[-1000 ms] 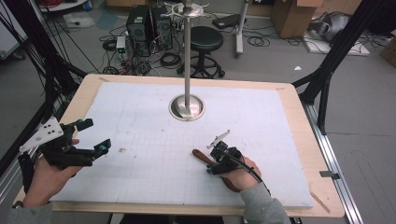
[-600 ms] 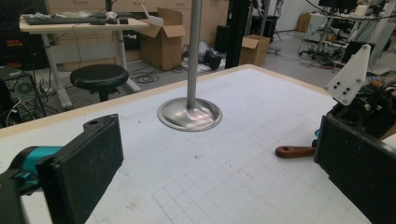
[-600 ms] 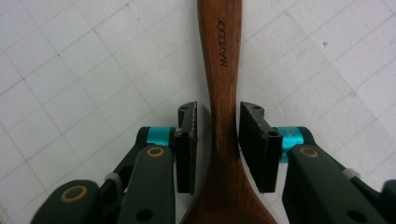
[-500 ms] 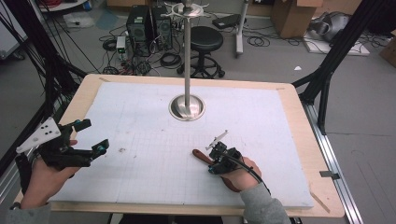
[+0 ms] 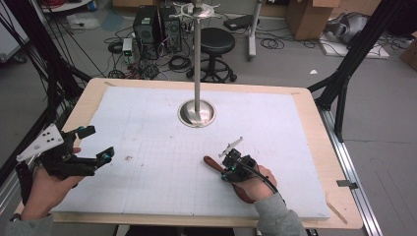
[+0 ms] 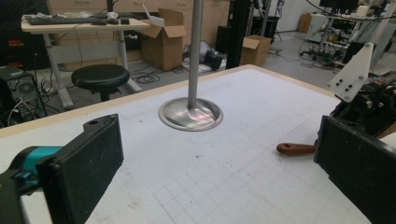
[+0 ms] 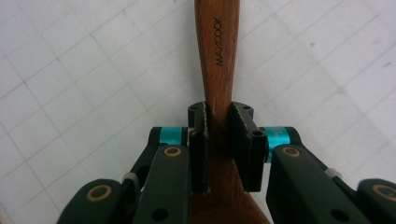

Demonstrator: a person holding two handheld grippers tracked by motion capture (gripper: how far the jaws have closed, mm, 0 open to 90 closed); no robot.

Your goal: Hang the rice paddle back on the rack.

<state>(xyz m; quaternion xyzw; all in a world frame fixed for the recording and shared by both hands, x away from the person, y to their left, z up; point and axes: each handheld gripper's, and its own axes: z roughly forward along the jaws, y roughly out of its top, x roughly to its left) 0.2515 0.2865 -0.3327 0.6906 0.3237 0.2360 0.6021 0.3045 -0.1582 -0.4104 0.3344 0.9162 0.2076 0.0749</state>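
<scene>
A wooden utensil handle (image 7: pixel 217 46) marked MAXCOOK lies on the white gridded mat (image 5: pixel 162 162). My right gripper (image 7: pixel 218 121) is shut on its narrow neck, low over the mat. In the high view the right gripper (image 5: pixel 227 169) sits at the front centre-right, and the brown handle (image 5: pixel 211 162) pokes out to its left. The utensil's wider end is hidden under the gripper. My left gripper (image 5: pixel 97 143) hovers at the table's front left, open, with nothing between its jaws. The left gripper view (image 6: pixel 224 172) faces the handle (image 6: pixel 295 148) and the right gripper (image 6: pixel 369 107) across the mat.
A metal stand with a round base (image 5: pixel 196 112) and a tall pole (image 5: pixel 197 54) rises at the mat's centre back; its base (image 6: pixel 190 114) lies ahead of the left gripper. A small dark speck (image 5: pixel 129 158) marks the mat. A stool (image 5: pixel 215 39) and cables lie beyond the table.
</scene>
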